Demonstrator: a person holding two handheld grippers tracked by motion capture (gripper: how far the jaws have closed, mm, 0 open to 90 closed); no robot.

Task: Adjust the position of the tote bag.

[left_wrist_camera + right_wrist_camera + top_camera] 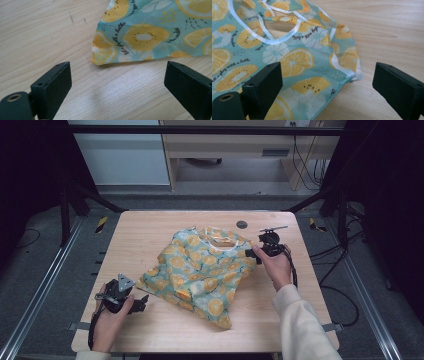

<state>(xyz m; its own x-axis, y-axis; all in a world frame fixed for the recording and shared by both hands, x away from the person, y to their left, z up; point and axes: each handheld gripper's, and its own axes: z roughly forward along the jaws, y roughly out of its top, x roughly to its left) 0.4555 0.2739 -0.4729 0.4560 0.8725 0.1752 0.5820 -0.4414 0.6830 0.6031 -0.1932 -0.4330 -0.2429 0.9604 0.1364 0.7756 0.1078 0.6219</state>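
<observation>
To fold the bag (200, 272) neatly, each gripper's wide, empty fingers, left (117, 85) and right (327, 86), should close on a corner flat against the tabletop (150, 230).

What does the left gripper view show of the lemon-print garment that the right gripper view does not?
The left gripper view shows a plain folded corner of the garment lying flat on the wooden table, just ahead of the left gripper, whose jaws stand open with bare wood between them. The right gripper view shows the neckline with its white trim and a white-hemmed sleeve edge, with cloth reaching in between the open jaws of the right gripper. Both show the teal fabric with orange citrus slices and black script, and the table.
</observation>
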